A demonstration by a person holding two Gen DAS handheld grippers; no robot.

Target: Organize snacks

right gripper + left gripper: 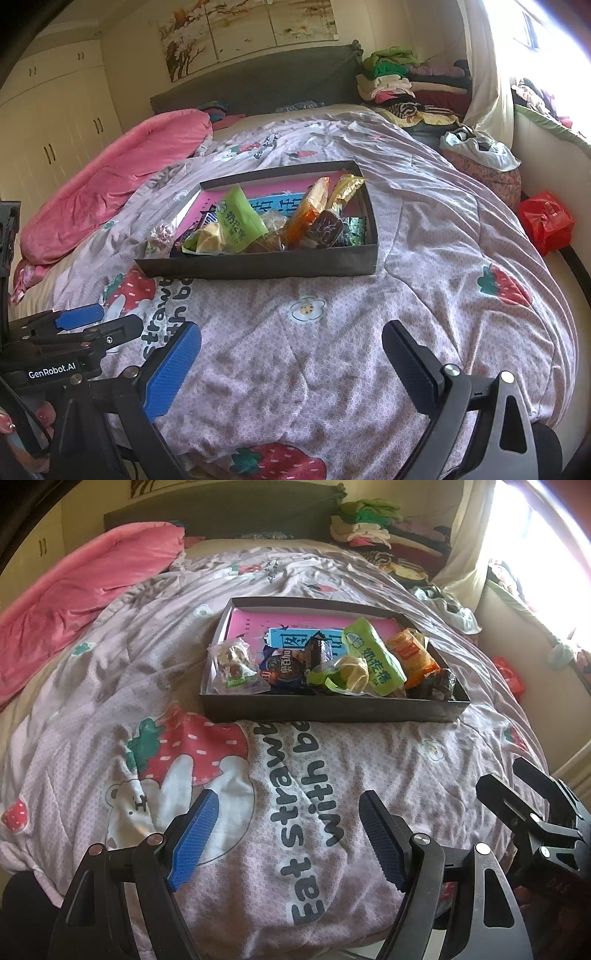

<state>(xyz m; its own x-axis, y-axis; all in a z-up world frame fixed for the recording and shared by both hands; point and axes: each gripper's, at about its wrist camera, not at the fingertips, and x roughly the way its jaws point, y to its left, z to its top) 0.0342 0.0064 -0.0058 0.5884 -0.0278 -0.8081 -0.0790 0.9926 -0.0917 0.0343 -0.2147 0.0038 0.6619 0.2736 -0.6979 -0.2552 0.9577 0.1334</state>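
Looking through the left wrist view: the left gripper hangs over a quilted cotton duvet, jaws apart and empty, ribbed blue pads facing each other; the duvet print reads "Eat strawb…" and "with be…", beside a strawberry and a bear; a shallow dark cardboard tray lies on the duvet beyond the gripper, holding the snacks heaped along its near side, among them a crinkled green packet with Chinese characters, an orange wrapper and a clear bag; pink printed card lines its floor.

Right wrist view: the right gripper likewise stands with jaws apart, nothing between them; the left unit's body at lower left reads "GenRobot.AI"; the tray sits mid-bed; a glossy red plastic bag lies off the bed's right edge.
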